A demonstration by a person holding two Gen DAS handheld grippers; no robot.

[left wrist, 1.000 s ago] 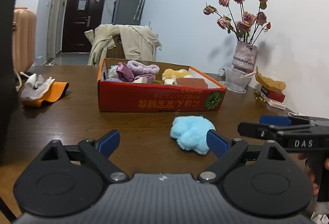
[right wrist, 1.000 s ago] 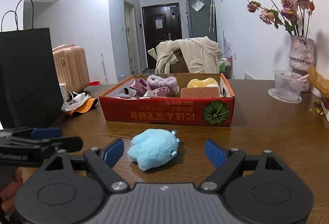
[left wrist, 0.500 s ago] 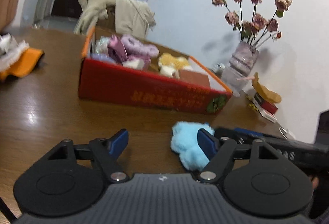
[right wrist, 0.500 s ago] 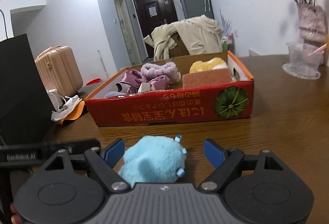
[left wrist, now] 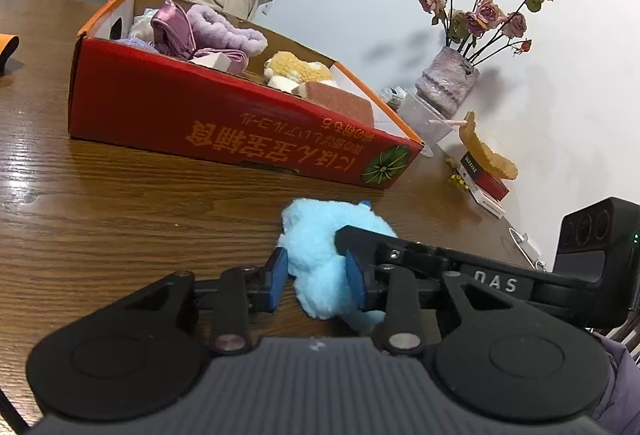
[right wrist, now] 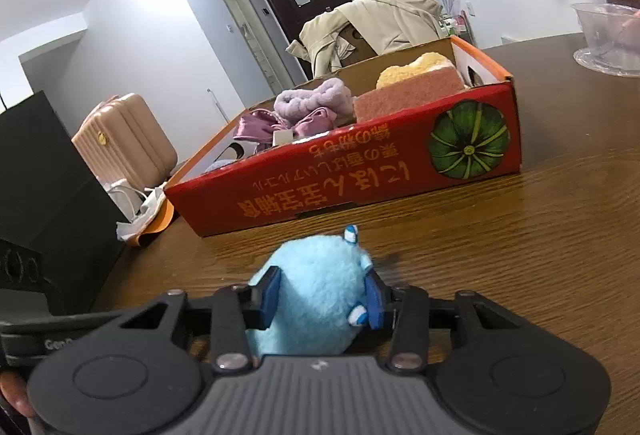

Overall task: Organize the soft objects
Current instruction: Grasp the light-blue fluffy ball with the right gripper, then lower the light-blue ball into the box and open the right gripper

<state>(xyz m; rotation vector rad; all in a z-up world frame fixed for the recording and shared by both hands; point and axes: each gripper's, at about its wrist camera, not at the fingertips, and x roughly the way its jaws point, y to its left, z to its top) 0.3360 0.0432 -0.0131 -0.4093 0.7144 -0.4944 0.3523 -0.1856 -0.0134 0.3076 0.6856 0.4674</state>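
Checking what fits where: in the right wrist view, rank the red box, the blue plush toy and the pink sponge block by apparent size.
1. Red box, clearly largest.
2. Blue plush toy, though it sits nearest the camera, which inflates it.
3. Pink sponge block, partly hidden by the box wall, so ranks two and three are unsure.

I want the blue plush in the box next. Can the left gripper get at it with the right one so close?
Probably yes: the left gripper already has the blue plush toy between its just-closing jaws, pads on its sides. The right gripper pinches it too, crowding but not blocking.

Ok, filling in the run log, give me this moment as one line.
left tool: closing on blue plush toy | right tool: closing on same toy | toy: on table | red box: beyond toy
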